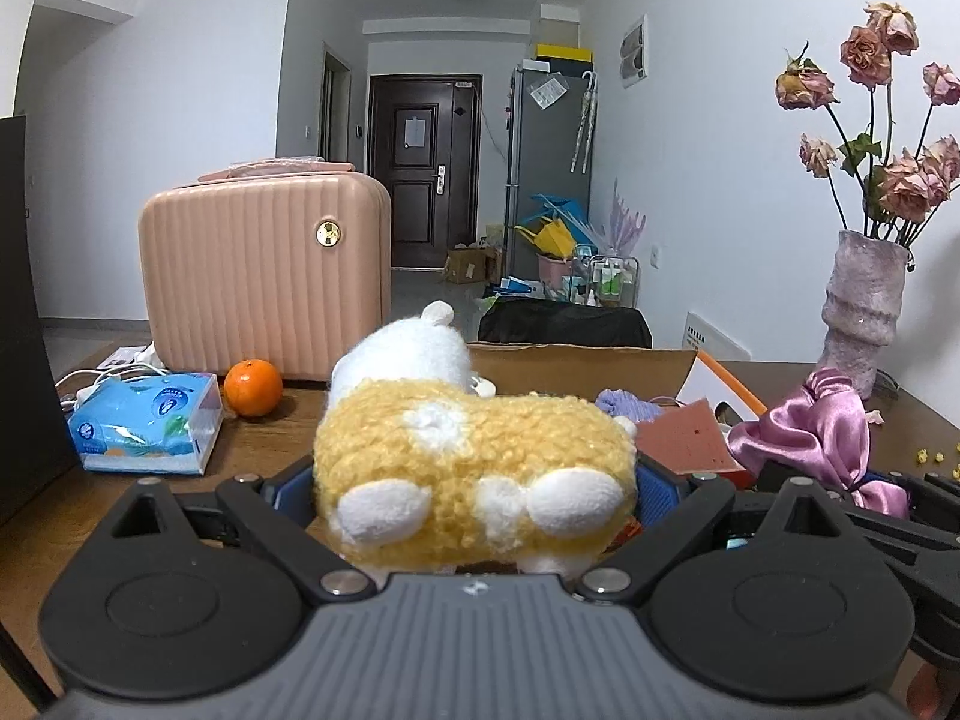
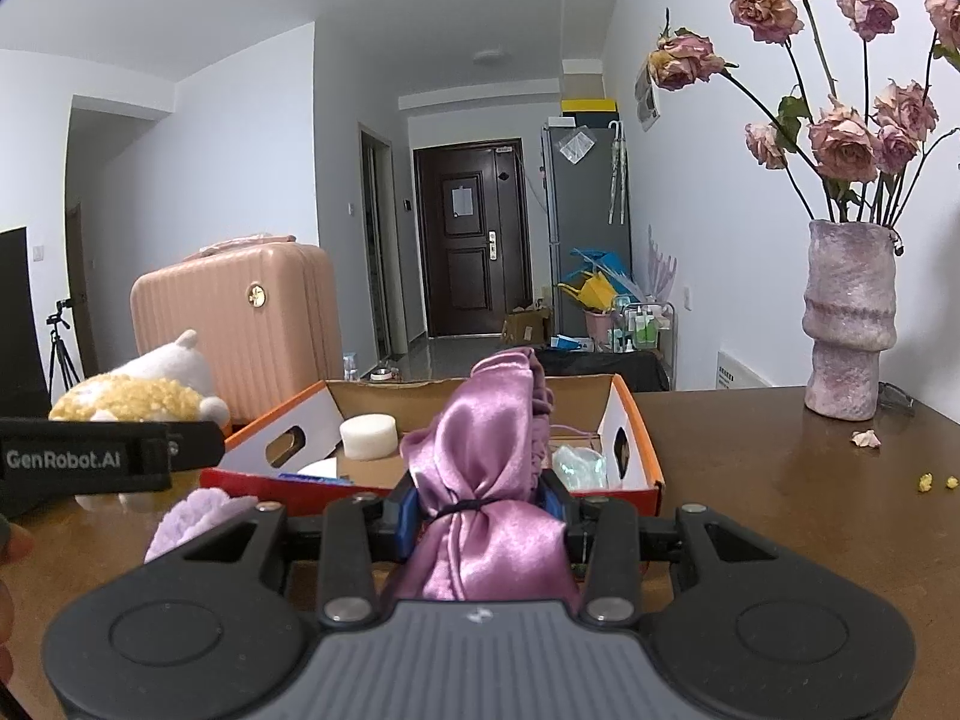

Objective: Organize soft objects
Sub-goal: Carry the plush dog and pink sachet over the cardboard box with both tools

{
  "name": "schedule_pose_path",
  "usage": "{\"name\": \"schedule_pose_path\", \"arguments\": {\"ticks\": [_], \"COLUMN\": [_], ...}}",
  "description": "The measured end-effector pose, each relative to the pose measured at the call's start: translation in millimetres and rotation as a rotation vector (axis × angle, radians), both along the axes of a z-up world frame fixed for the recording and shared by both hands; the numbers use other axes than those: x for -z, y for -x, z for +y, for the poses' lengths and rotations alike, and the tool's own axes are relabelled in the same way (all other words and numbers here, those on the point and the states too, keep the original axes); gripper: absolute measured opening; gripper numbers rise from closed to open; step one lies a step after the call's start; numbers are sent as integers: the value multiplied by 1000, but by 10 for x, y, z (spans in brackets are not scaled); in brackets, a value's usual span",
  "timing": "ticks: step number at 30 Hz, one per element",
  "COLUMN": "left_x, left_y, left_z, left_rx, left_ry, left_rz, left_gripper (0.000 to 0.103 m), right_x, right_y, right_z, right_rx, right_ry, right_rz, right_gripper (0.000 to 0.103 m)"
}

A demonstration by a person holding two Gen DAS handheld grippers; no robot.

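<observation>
My left tool (image 1: 474,480) grips the squashy plush toy (image 1: 468,456) mid-body; my right tool (image 2: 480,516) pinches the slippery satin pouch (image 2: 486,456) at its tied neck.

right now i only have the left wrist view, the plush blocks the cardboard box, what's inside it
Observer: A white foam puck sits at the back left of the orange-edged cardboard box.
Operator: anything on the right side
Observer: A pale crinkly plastic packet lies against the right wall.
Operator: is the right gripper holding anything
Observer: Yes, the right gripper is shut on the pink satin pouch, pinched at its black tie.
Operator: and where the plush
Observer: The yellow and white plush toy in the left gripper is left of the box.
</observation>
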State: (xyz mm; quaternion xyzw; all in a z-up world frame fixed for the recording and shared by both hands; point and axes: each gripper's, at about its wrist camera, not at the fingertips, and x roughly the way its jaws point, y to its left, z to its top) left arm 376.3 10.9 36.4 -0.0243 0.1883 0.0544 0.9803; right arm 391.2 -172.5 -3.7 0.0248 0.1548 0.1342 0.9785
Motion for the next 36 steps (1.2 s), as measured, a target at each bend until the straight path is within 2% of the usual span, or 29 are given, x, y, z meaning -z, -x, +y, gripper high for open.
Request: {"name": "schedule_pose_path", "arguments": {"ticks": [13, 36], "left_x": [-16, 29], "left_y": [-298, -871], "left_z": [-11, 21], "left_rx": [-15, -28], "left_ry": [9, 16], "left_rz": [-3, 8], "left_gripper": [98, 98], "right_x": [-100, -144], "right_y": [-284, -881], "right_z": [61, 99], "right_rx": [14, 26], "right_ry": [-26, -56], "right_rz": [-40, -45], "right_gripper": [39, 39]}}
